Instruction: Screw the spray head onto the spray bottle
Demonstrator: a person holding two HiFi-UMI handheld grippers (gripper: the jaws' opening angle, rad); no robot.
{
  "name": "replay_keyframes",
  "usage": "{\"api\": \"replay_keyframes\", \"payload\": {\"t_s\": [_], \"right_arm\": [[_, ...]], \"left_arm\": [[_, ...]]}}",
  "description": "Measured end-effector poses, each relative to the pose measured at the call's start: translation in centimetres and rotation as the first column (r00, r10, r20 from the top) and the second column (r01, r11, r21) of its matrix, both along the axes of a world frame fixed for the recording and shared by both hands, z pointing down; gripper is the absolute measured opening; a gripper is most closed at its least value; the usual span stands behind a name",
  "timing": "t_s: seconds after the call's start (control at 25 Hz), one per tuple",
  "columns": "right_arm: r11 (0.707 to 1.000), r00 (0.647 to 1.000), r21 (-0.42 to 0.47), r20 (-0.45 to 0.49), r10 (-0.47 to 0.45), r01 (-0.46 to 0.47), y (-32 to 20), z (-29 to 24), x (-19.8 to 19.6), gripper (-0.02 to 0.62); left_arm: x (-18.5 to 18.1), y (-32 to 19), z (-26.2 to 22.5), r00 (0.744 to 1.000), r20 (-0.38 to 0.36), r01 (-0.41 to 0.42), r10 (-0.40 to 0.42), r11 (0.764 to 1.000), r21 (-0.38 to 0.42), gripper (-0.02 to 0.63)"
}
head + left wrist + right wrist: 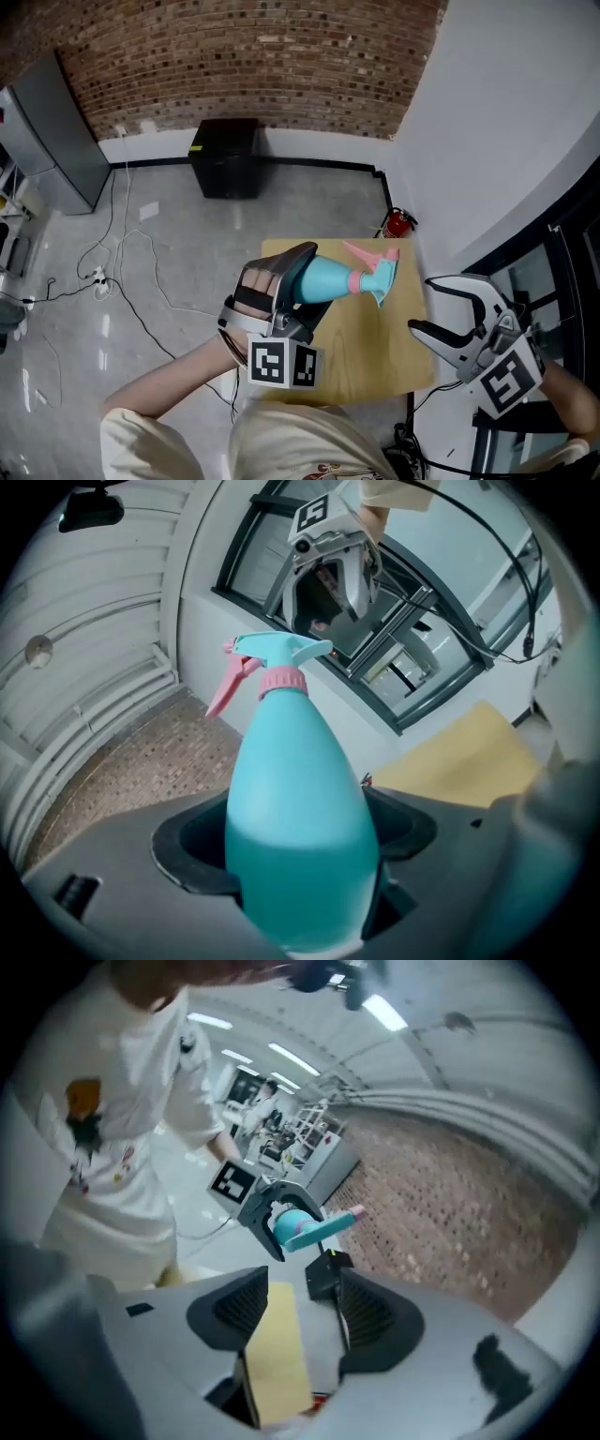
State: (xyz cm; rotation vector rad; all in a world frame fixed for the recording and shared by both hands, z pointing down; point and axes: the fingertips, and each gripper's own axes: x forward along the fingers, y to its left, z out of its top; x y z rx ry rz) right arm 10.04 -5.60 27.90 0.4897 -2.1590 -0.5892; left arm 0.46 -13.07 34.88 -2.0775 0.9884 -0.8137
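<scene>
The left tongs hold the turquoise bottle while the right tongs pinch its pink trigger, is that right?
Not quite: the right tongs are open and empty, clear of the bottle, as the head view shows. The left tongs do hold it.

In left gripper, spray bottle base hidden; background shelving, perhaps, blurred.

Spray bottle over table, left of right gripper

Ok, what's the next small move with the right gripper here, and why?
Probably move the right gripper onto the pink collar to twist it: its jaws are open and empty, apart from the spray head, while the left gripper clamps the spray bottle.
</scene>
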Motion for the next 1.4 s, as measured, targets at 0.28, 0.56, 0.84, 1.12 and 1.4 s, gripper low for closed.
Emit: {"api": "replay_keyframes", "payload": {"t_s": [0.28, 0.56, 0.84, 1.12, 1.4], "right_arm": [[0.674, 0.871, 0.575, -0.436, -0.228, 0.464, 1.3, -1.2, -1.8, 0.239], [0.174, 0.594, 0.569, -0.787, -0.169, 0.804, 1.5, 0.0, -2.8, 0.239], [0.026, 0.498, 0.499, -0.856, -0.137, 0.866, 1.5, 1.3, -3.6, 0.239], [0.034, 0.489, 0.491, -0.856, -0.17, 0.871, 1.7, 2.7, -3.6, 0.135], [0.395, 0.671, 0.555, -0.687, -0.279, 0.732, 1.3, 2.1, -4.0, 0.132]], "left_arm": [[0.3, 0.9, -0.2, 0.999, 0.038, -0.032, 0.032, 0.999, -0.006, 0.414], [1.3, 1.7, -0.2, 0.993, 0.075, -0.091, 0.092, 0.996, -0.016, 0.414], [3.5, 3.2, -0.3, 0.978, 0.112, -0.173, 0.174, 0.985, -0.016, 0.414], [5.0, 3.7, -0.5, 0.971, 0.119, -0.208, 0.206, 0.978, 0.001, 0.414], [4.7, 3.3, -0.8, 0.977, 0.128, -0.177, 0.168, 0.983, 0.055, 0.414]]}}
